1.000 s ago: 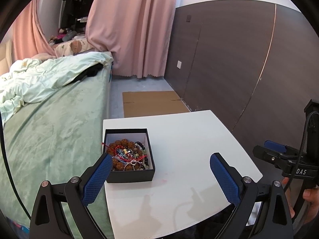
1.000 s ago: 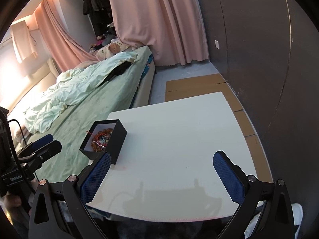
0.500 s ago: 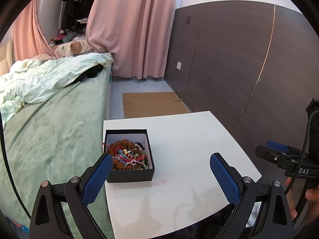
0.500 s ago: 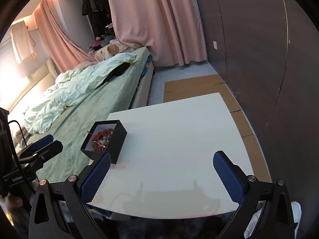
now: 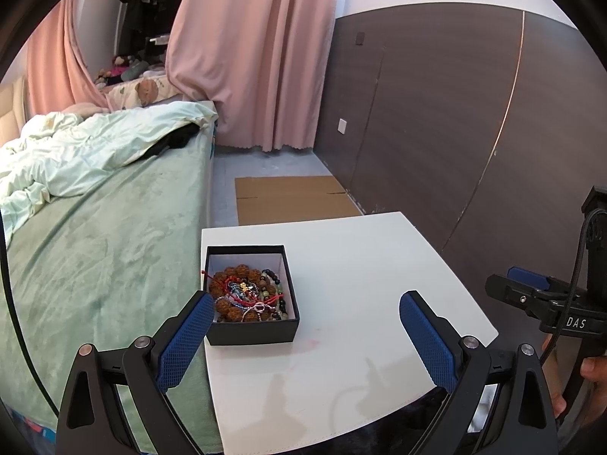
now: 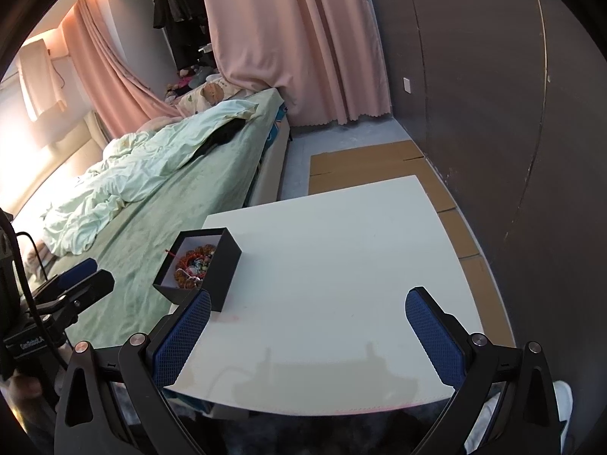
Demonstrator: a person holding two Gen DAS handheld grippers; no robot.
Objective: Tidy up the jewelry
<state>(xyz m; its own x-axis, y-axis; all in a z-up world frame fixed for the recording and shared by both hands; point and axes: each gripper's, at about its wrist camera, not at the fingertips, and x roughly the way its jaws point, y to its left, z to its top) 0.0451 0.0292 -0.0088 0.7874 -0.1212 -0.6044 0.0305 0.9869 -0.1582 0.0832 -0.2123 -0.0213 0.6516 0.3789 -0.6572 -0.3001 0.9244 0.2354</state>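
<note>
While both grippers hang above the near table edge, the box sits at its left side beside the bed, jewelry heaped inside; left gripper gapes wide, holding nothing; right gripper likewise spread and bare.
</note>
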